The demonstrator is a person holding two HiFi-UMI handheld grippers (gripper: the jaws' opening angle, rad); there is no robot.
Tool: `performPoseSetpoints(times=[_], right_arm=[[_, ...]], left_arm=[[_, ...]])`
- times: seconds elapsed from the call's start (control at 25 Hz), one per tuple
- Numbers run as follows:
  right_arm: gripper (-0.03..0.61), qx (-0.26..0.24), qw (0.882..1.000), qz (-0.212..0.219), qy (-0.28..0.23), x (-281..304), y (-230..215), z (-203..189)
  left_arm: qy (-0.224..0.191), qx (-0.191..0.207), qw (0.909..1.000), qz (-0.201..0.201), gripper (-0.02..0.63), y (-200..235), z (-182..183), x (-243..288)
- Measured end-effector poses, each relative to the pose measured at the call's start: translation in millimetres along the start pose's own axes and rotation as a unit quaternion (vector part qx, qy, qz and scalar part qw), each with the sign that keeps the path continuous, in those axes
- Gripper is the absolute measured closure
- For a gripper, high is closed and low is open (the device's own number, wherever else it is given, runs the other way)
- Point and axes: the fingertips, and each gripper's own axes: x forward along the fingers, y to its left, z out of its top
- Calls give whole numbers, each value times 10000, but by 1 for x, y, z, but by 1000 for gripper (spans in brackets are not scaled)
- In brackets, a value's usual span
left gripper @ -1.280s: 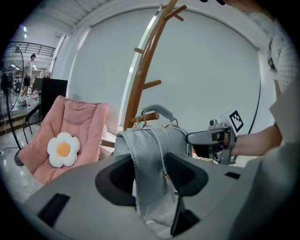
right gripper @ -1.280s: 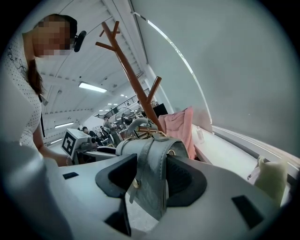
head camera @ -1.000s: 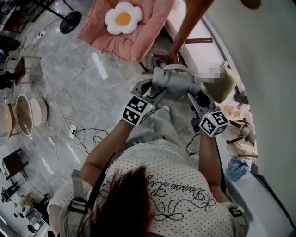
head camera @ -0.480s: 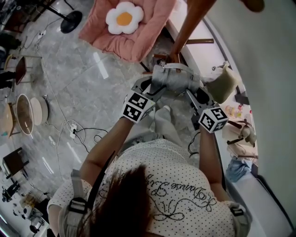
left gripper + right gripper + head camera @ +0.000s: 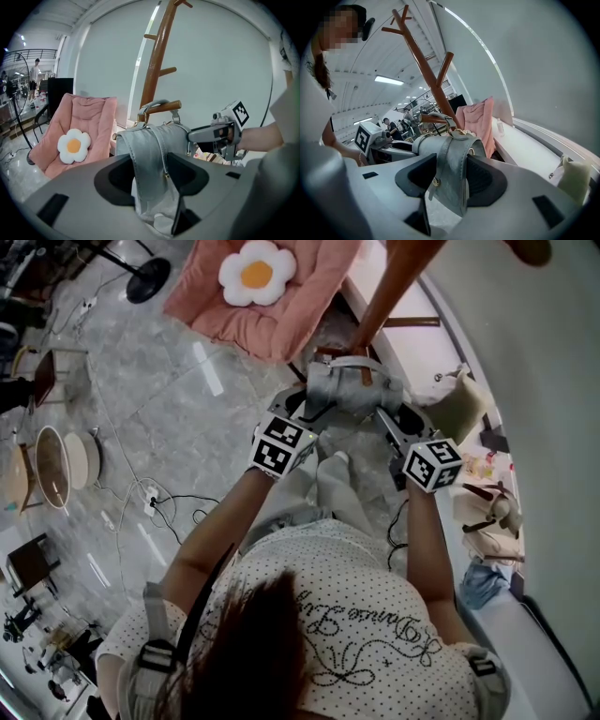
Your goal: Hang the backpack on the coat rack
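Over the last second the person's two hands have nudged the backpack point(image 5: 349, 395) a little farther in toward the rack point(image 5: 389, 287). Its grey handle point(image 5: 157, 101) now looks looped round the low peg point(image 5: 165, 107), though I can't tell whether it sits fully home. To my eye the hanging is close to done, with only settling the weight and letting go still to come. The left hand-held gripper point(image 5: 309, 413) is partly closed, its jaws clamped on one shoulder strap point(image 5: 146, 159) just below the backpack's top. The right hand-held gripper point(image 5: 386, 423) does the same on the far side, the other strap point(image 5: 453, 173) pinched between its jaws. The backpack is held up between the two, right against the rack's pole, with the pink chair point(image 5: 281, 306) beyond it on the left.
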Motion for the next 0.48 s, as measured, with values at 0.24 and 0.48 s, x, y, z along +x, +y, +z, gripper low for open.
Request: performPoseSetpoints(times=[0.24, 0.48], right_arm=[[377, -41, 9999, -112, -58, 6, -7, 5], [376, -51, 9998, -173, -59, 10, -16, 11]], left_arm=[[18, -53, 10000, 59, 400, 3, 2, 4], [29, -91, 9999, 112, 399, 7, 7, 13]])
